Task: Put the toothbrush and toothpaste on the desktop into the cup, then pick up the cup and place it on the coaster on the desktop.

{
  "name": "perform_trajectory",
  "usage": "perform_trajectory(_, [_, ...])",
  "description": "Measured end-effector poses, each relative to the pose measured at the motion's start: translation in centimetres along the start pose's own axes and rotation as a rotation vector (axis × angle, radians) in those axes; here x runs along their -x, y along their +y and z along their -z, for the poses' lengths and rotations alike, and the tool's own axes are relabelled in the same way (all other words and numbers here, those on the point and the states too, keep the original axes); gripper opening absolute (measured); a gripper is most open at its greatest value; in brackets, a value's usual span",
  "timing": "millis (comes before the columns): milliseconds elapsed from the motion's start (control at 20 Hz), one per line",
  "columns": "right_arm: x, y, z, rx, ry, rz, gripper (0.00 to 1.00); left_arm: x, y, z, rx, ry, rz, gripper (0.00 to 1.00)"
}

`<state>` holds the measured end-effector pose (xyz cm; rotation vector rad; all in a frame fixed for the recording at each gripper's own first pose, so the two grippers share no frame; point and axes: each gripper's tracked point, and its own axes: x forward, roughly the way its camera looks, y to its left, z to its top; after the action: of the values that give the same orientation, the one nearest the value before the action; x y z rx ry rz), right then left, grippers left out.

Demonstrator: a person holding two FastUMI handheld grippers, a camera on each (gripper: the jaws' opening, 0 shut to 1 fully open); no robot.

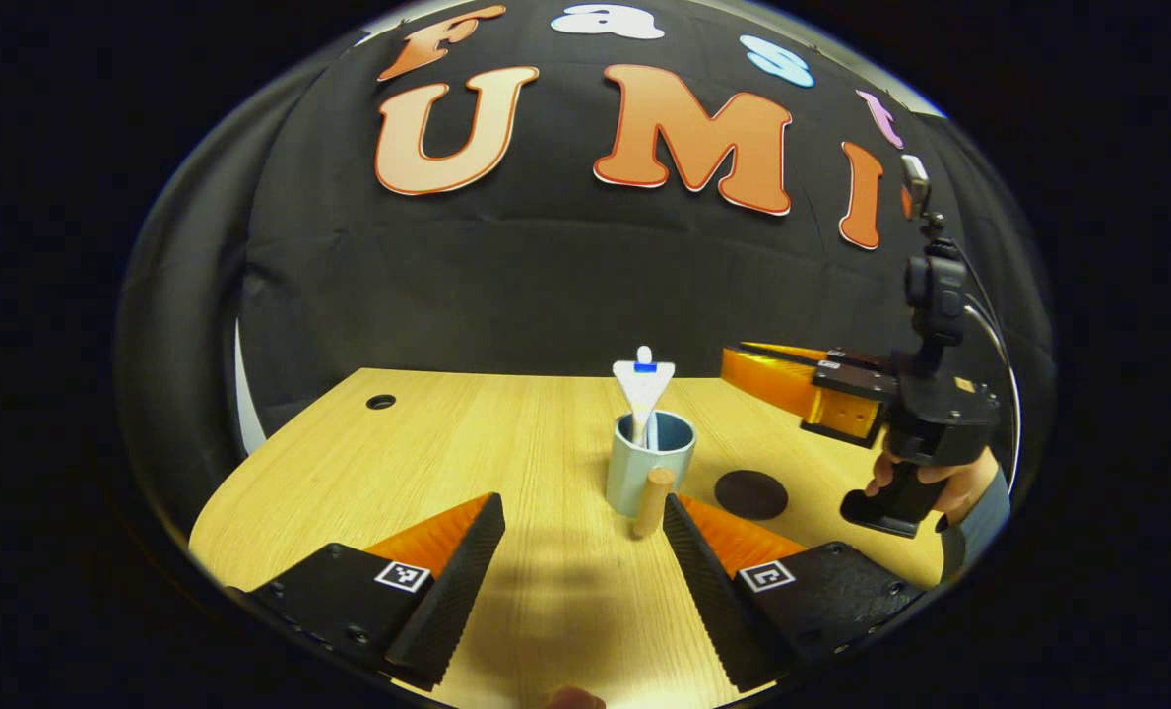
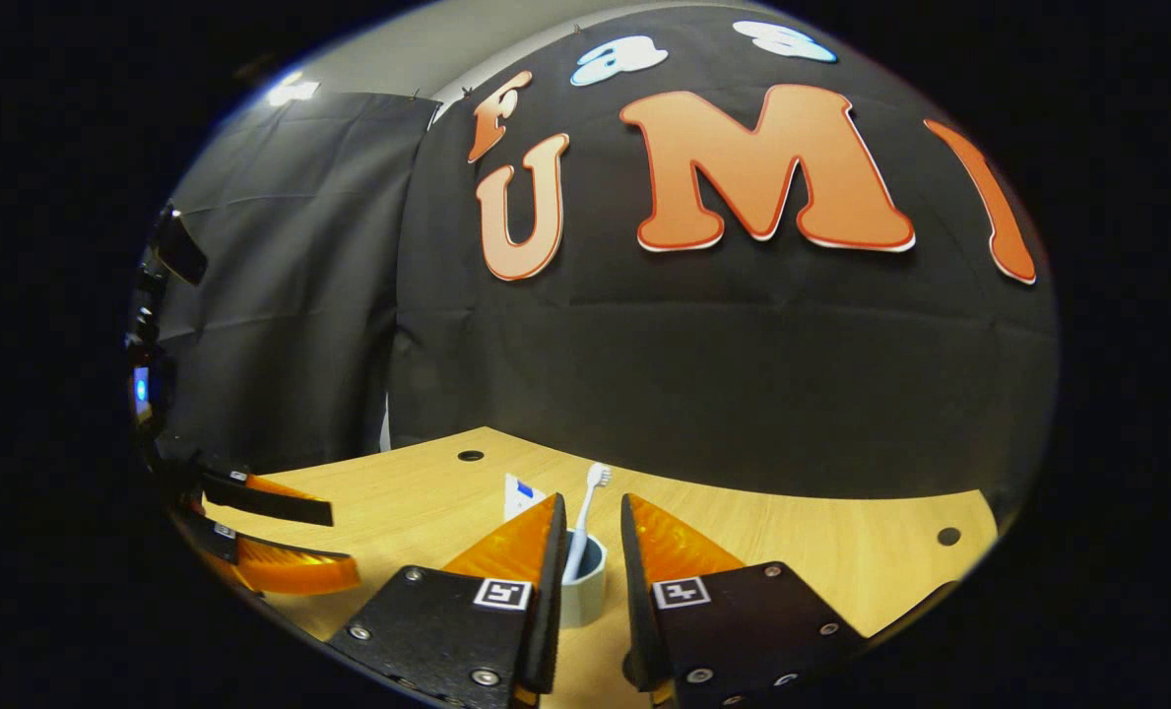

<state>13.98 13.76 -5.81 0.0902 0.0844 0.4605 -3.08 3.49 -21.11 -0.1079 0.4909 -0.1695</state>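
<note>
A light blue cup [image 1: 644, 468] with a wooden handle [image 1: 654, 500] stands upright mid-table. Out of it stick a white toothpaste tube [image 1: 642, 386] and the toothbrush head [image 1: 644, 354]. A dark round coaster [image 1: 750, 494] lies just right of the cup. My left gripper [image 1: 580, 537] is open, low over the table, a little short of the cup. My right gripper [image 2: 592, 507] is narrowly open and holds nothing. Through its gap I see the toothbrush [image 2: 587, 517] standing in the cup [image 2: 585, 583], the toothpaste [image 2: 518, 495] behind it. In the left gripper view the right gripper [image 1: 777, 379] hovers to the cup's upper right.
A hand [image 1: 940, 483] holds the right gripper's grip above the table's right side. The left gripper [image 2: 270, 537] shows at the left of the right gripper view. The wooden table [image 1: 467, 443] has cable holes [image 1: 381, 402] near its back; the black cloth wall stands behind.
</note>
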Motion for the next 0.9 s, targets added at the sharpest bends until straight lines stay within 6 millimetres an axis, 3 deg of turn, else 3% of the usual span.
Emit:
perform_trajectory(50, [1.0, -0.4, -0.6, 0.006, -0.006, 0.009, 0.35, -0.4, -0.4, -0.2, 0.002, 0.012, 0.012, 0.98])
perform_trajectory(100, [2.1, -0.8, -1.3, 0.012, -0.017, 0.015, 0.48, -0.8, -0.8, -0.3, 0.002, 0.027, 0.024, 0.98])
perform_trajectory(300, [6.1, -2.4, -4.2, -0.013, -0.071, 0.046, 0.8, -2.5, -3.1, -1.5, 0.007, 0.099, 0.079, 0.98])
perform_trajectory(400, [7.9, -3.2, -5.2, 0.002, -0.091, 0.066, 0.88, -3.9, -3.9, -1.9, 0.006, 0.142, 0.097, 0.98])
perform_trajectory(600, [11.0, -4.5, -6.9, 0.029, -0.107, 0.094, 0.94, -5.7, -5.5, -1.1, 0.016, 0.275, 0.122, 0.98])
perform_trajectory(900, [14.2, -5.7, -7.2, 0.027, -0.117, 0.11, 0.95, -8.7, -5.8, 1.6, -0.034, 0.482, 0.106, 0.98])
